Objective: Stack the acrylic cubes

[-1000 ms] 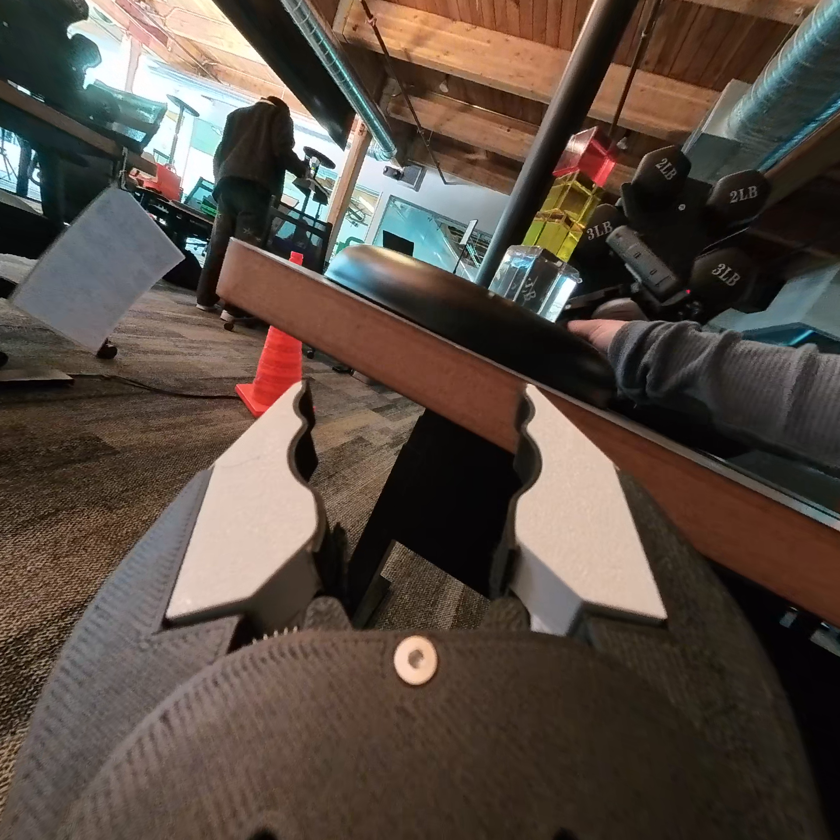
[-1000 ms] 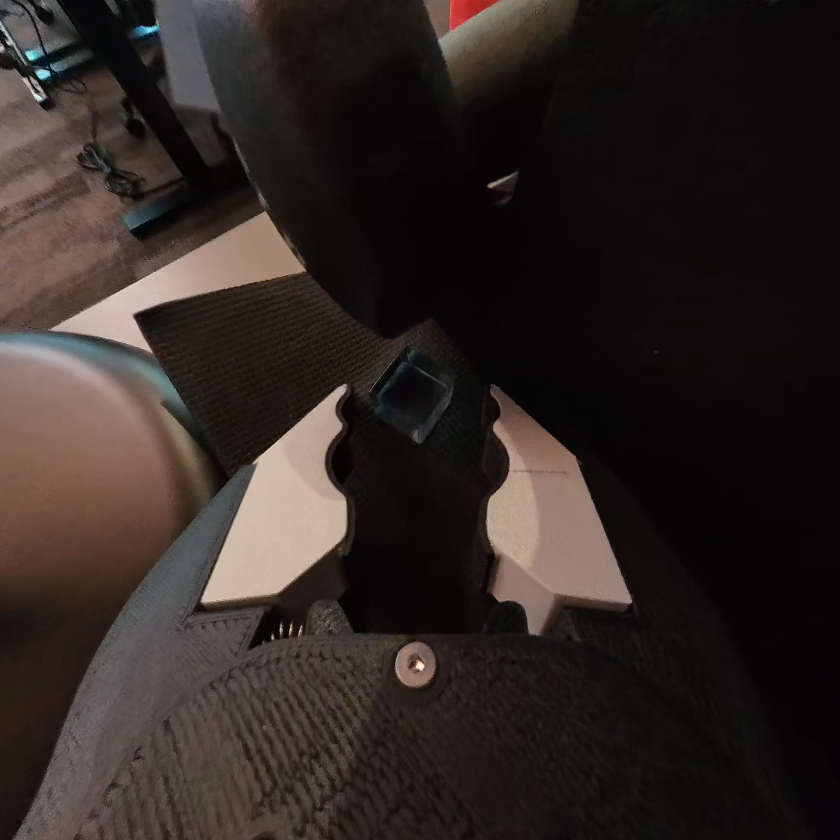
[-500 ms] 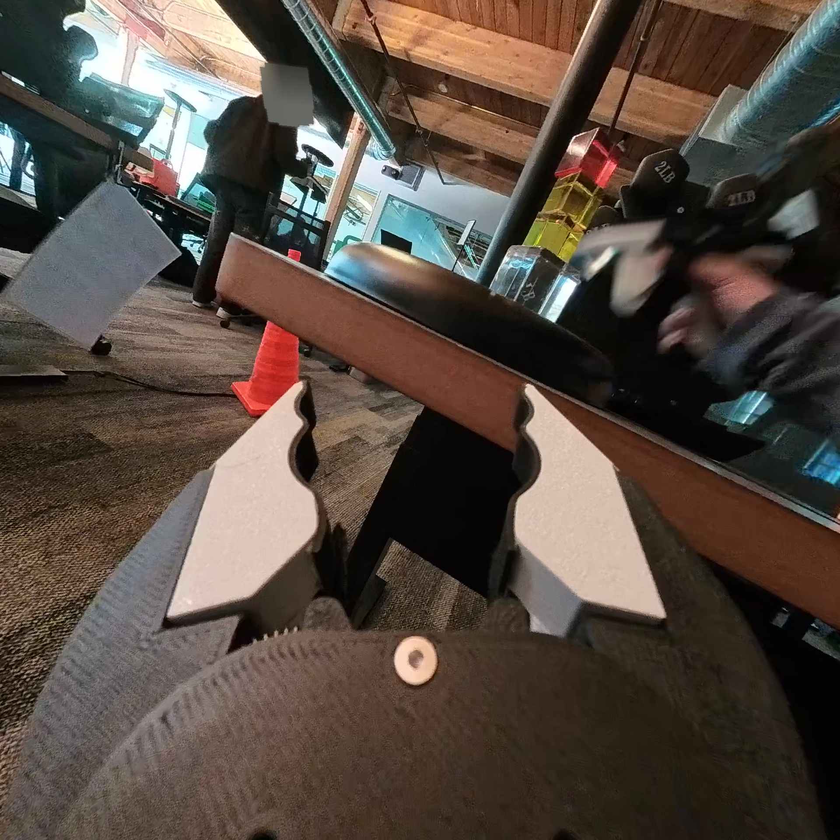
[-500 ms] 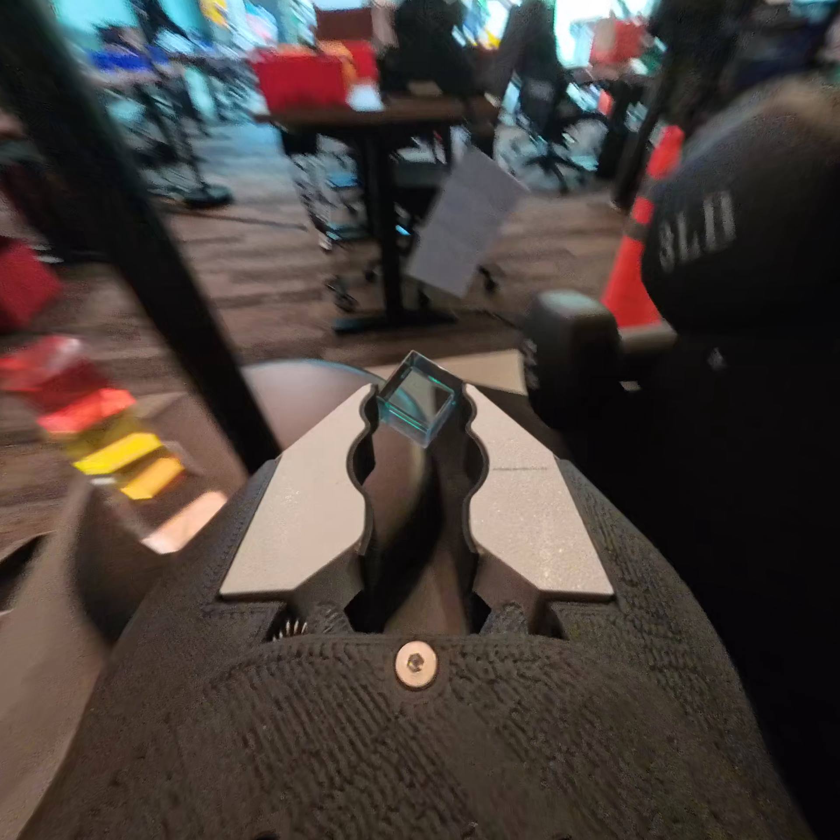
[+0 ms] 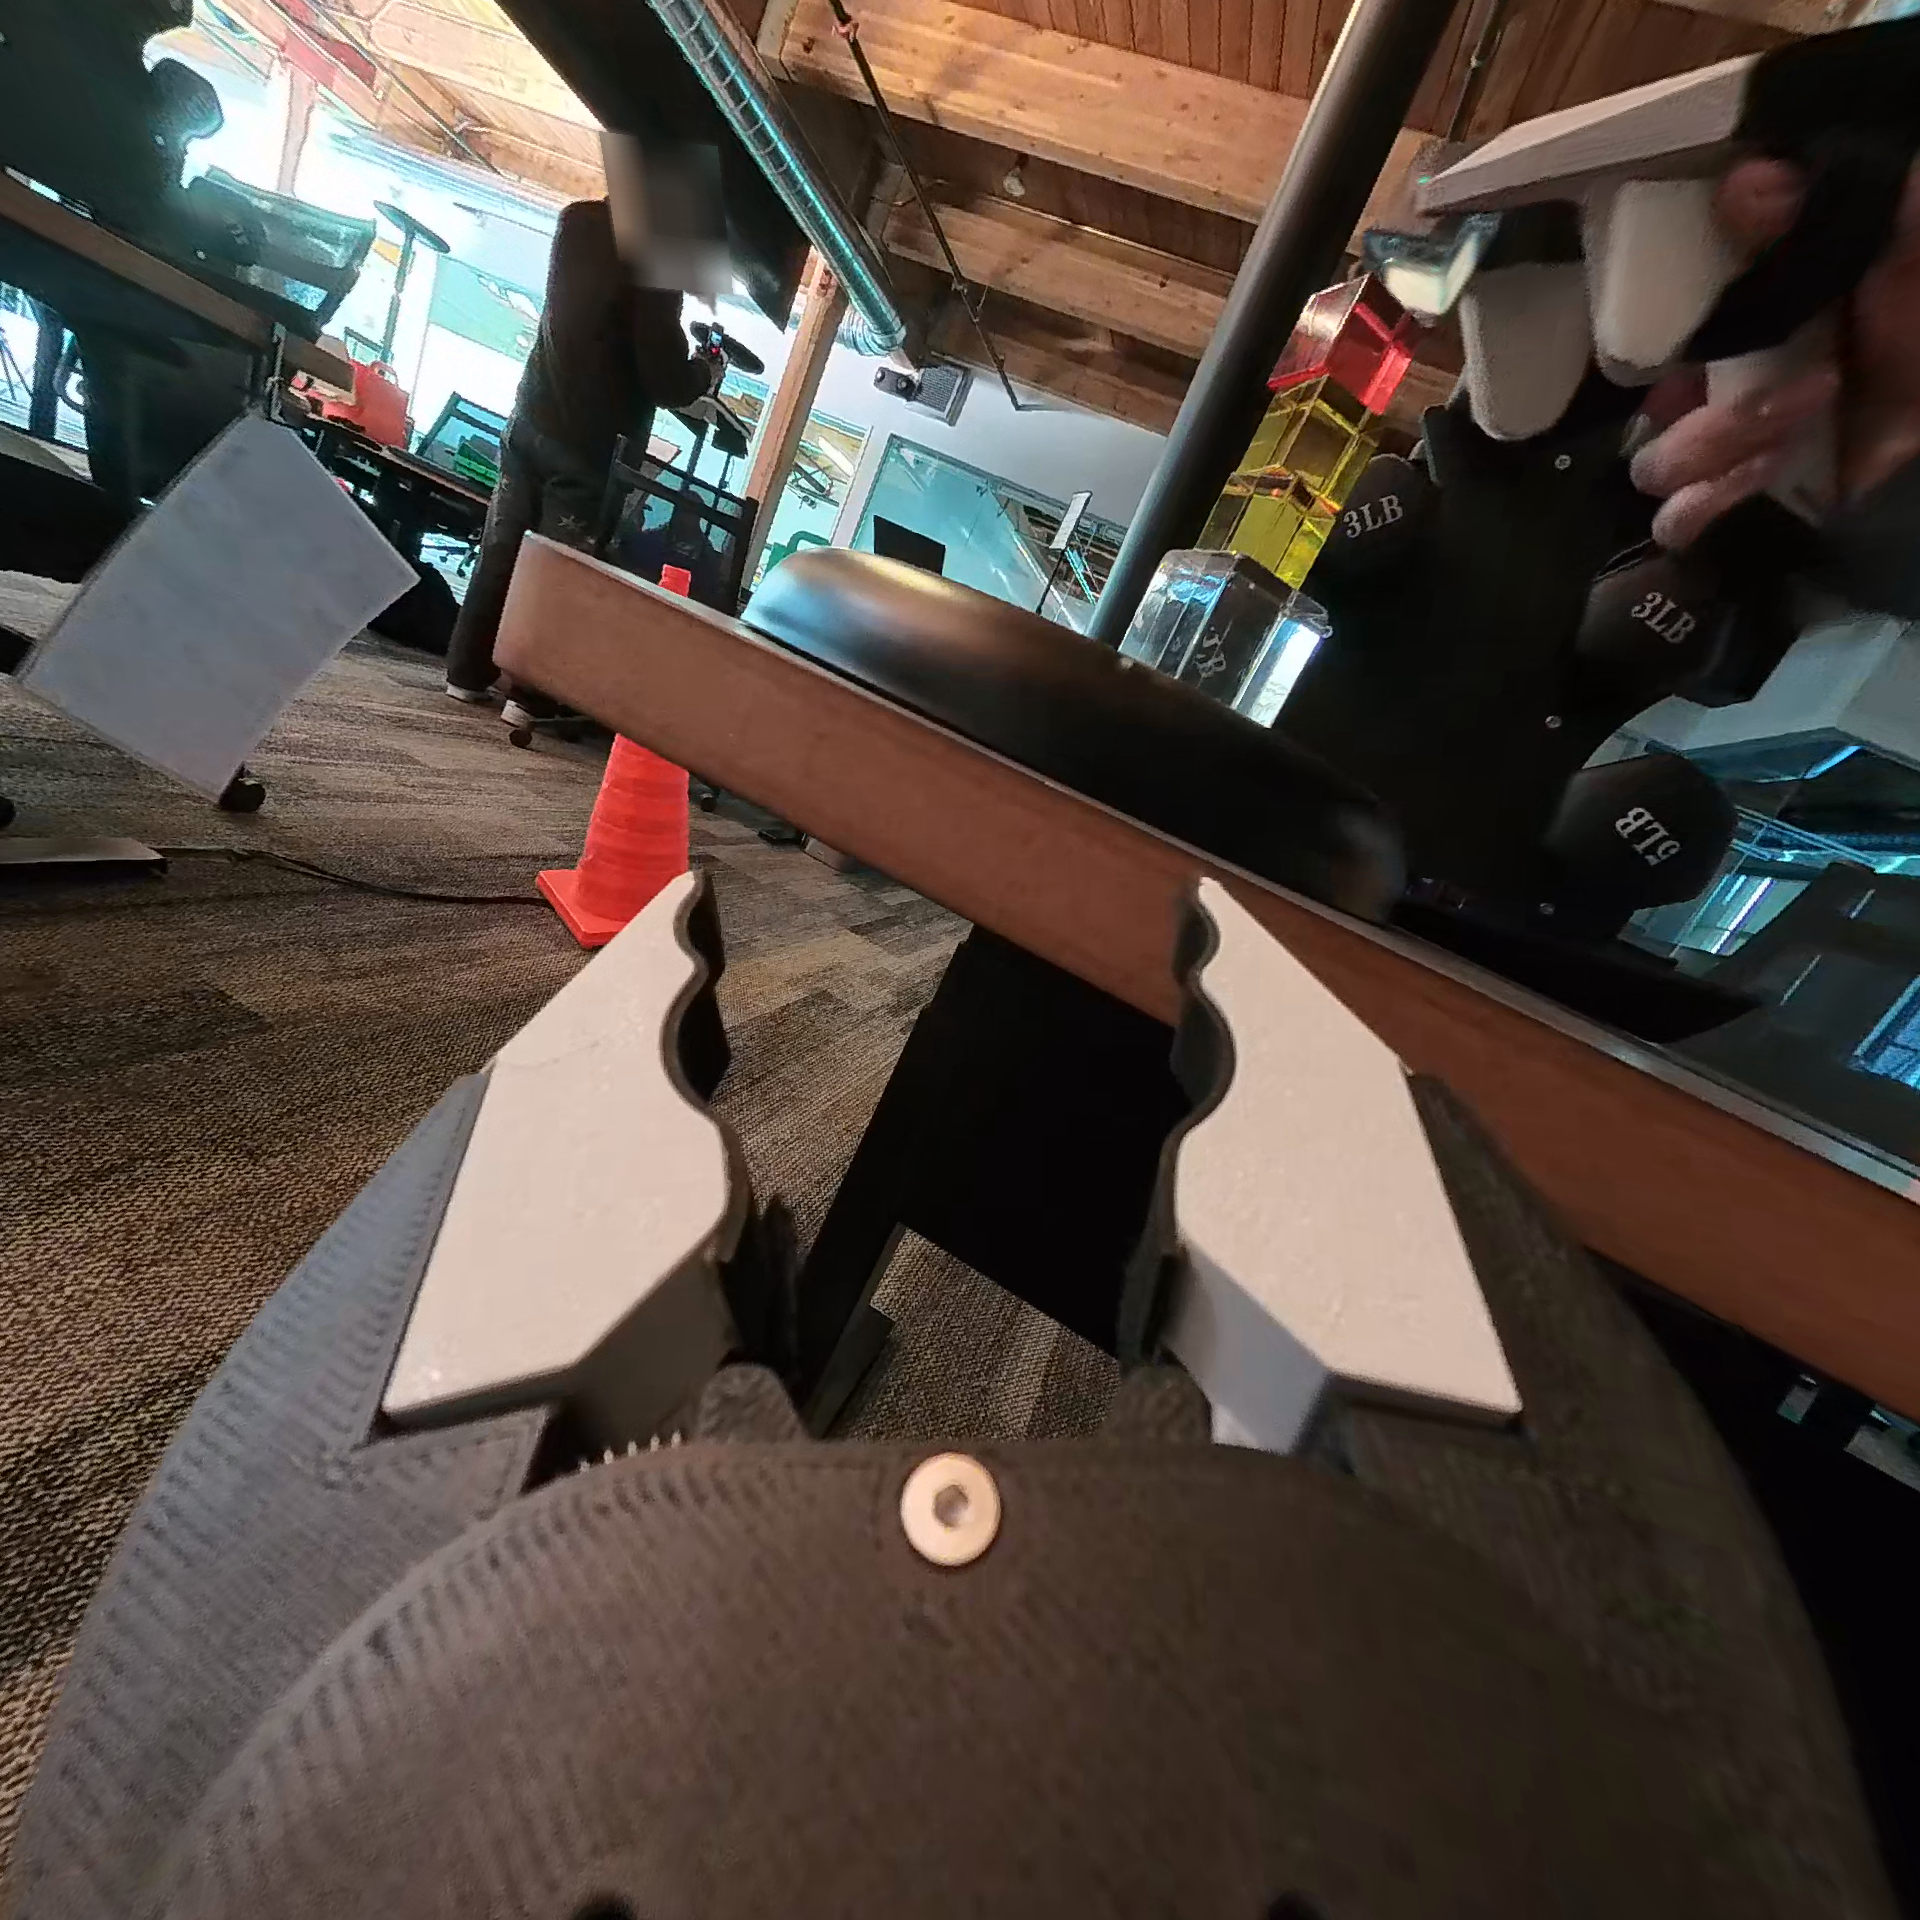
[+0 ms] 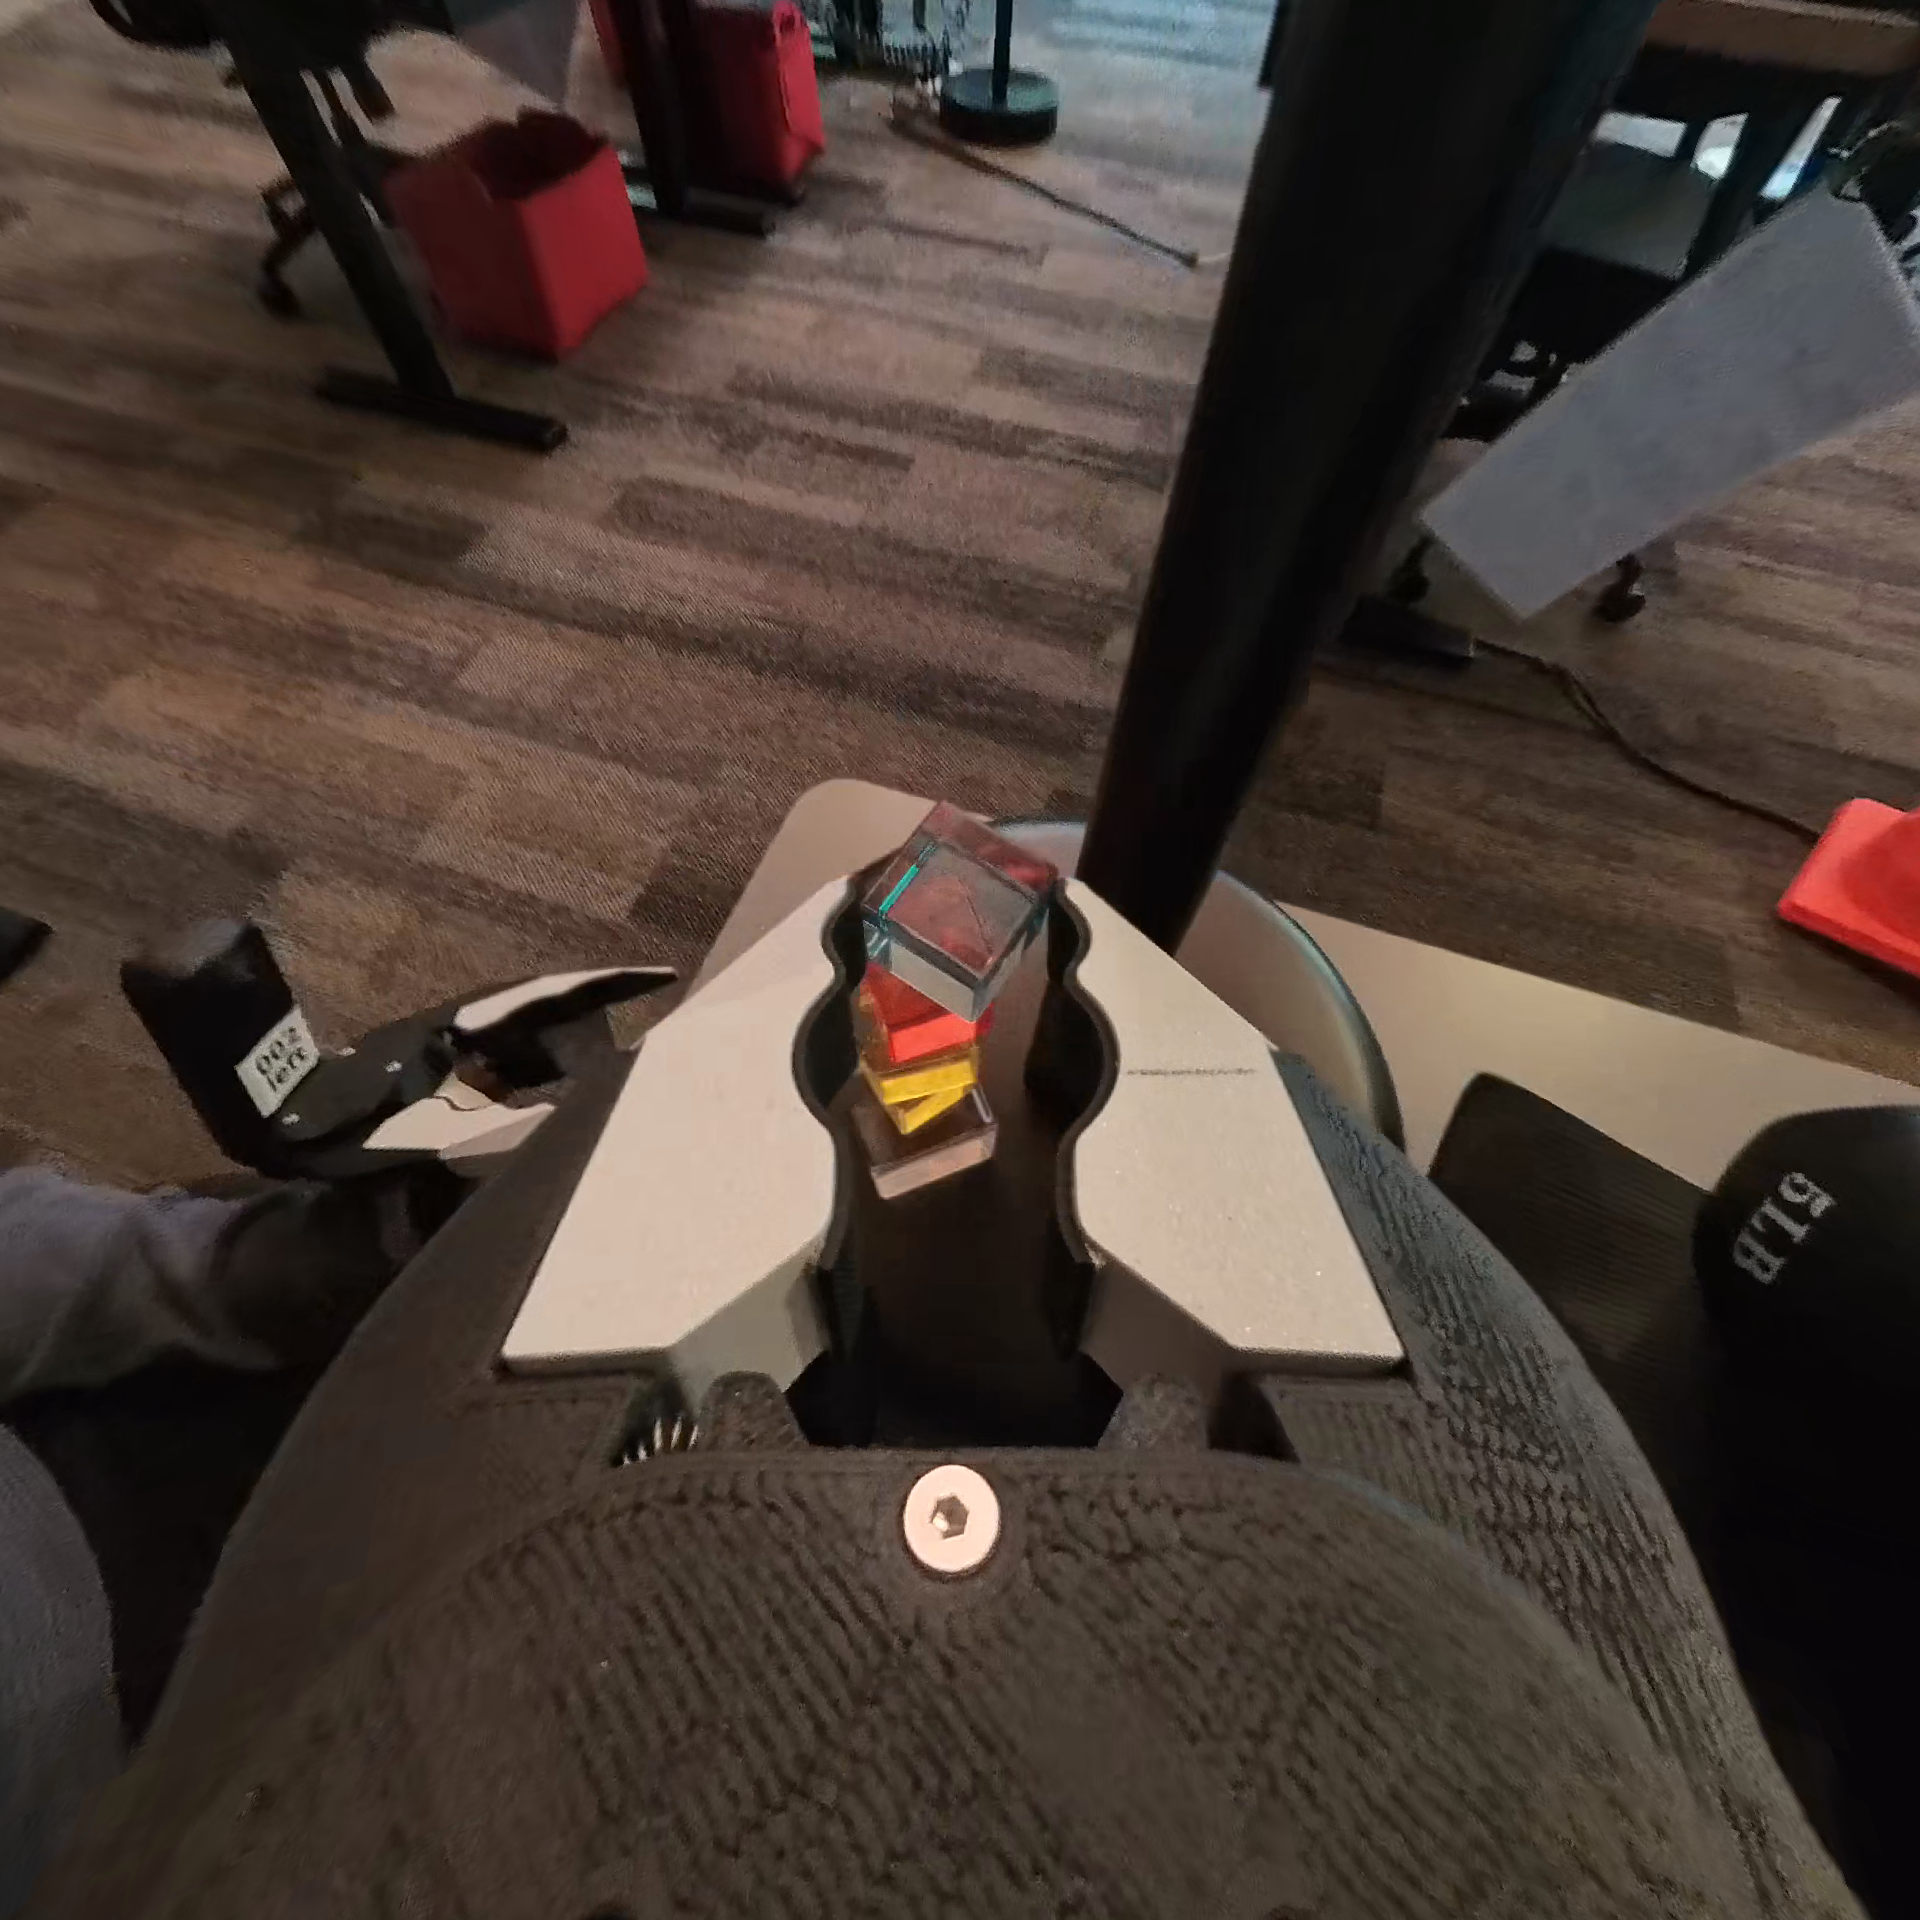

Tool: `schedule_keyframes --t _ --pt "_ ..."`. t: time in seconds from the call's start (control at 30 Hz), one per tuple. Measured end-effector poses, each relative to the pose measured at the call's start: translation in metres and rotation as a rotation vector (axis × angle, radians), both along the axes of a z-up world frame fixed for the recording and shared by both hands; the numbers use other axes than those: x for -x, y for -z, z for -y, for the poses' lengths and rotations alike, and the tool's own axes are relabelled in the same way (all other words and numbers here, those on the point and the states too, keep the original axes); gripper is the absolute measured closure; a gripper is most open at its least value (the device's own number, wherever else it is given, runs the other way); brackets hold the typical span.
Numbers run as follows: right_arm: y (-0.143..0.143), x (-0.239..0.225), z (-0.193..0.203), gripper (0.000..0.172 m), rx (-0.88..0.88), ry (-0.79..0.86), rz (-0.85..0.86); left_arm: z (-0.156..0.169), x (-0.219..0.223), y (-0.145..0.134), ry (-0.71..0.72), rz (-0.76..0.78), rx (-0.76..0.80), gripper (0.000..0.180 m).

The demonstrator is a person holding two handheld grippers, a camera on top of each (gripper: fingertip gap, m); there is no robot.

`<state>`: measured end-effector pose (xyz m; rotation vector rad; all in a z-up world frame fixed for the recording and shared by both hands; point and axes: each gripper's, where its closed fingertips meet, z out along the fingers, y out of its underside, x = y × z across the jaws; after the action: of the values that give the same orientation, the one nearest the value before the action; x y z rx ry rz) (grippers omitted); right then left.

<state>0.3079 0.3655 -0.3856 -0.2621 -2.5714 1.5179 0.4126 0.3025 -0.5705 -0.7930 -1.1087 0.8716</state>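
Observation:
My right gripper [image 6: 956, 904] is shut on a clear, blue-tinted cube [image 6: 956, 920], both pads pressing its sides. It holds the cube tilted, just above a stack of cubes: red [image 6: 925, 1023] on top, yellow [image 6: 920, 1086] under it, clear [image 6: 925, 1143] at the bottom. The left wrist view shows the same cube [image 5: 1429, 265] in the right gripper above the red cube [image 5: 1345, 343], the yellow cubes [image 5: 1283, 478] and the clear block [image 5: 1226, 644]. My left gripper [image 5: 943, 904] is open and empty, low beside the wooden table's edge [image 5: 935, 790]. It also shows in the right wrist view [image 6: 540, 1049].
A black pole [image 6: 1247, 468] on a round base [image 5: 1039, 665] stands right behind the stack. Black dumbbells [image 5: 1642, 821] lie on a black mat [image 6: 1558, 1174] to the right. An orange cone [image 5: 629, 821], red bags [image 6: 520, 229] and a person [image 5: 582, 416] are on the carpet beyond.
My right gripper closed on the clear cube down on the black mat, lifted it and carried it over the stack. My left gripper stayed open and still.

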Motion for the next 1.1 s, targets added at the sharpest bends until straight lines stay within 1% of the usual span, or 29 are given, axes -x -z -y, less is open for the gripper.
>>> schedule_keyframes --t 0.2,0.47,0.5,0.6,0.67,0.73,0.8,0.83,0.87,0.93,1.0,1.1 --pt "0.006 -0.002 0.005 0.138 -0.081 -0.019 -0.026 0.000 0.000 0.000 0.003 -0.002 -0.004 0.093" --pt "0.015 -0.002 0.005 0.137 -0.118 -0.022 -0.024 0.000 0.001 0.001 0.006 0.001 -0.004 0.093" --pt "0.015 -0.002 0.005 0.135 -0.111 -0.023 -0.032 0.000 0.001 0.001 0.008 0.000 -0.005 0.094" --pt "0.003 -0.003 0.000 0.114 -0.059 -0.007 -0.060 0.000 0.001 0.001 0.010 0.002 -0.008 0.094" --pt "-0.013 -0.002 -0.014 0.107 0.007 0.033 -0.092 0.000 0.001 0.001 0.009 0.003 -0.005 0.094" --pt "-0.035 0.004 -0.042 0.107 0.096 0.132 -0.160 0.000 0.000 0.001 0.008 0.002 -0.005 0.094" --pt "-0.049 0.023 -0.090 0.113 0.159 0.321 -0.234 0.001 0.000 0.001 0.006 0.001 -0.008 0.094" --pt "-0.048 0.032 -0.117 0.119 0.170 0.426 -0.257 0.001 0.000 0.001 0.007 0.001 -0.010 0.094" --pt "-0.042 0.040 -0.143 0.122 0.164 0.510 -0.269 0.001 0.001 0.001 0.009 0.001 -0.013 0.094" --pt "-0.013 0.051 -0.184 0.124 0.122 0.626 -0.249 0.000 0.001 0.002 0.014 0.002 -0.016 0.094" --pt "0.029 0.055 -0.210 0.123 0.072 0.692 -0.160 -0.001 0.002 0.002 0.017 -0.004 -0.026 0.094" --pt "0.083 0.064 -0.235 0.123 0.010 0.809 -0.106 -0.001 0.002 0.001 0.016 -0.008 -0.037 0.094"
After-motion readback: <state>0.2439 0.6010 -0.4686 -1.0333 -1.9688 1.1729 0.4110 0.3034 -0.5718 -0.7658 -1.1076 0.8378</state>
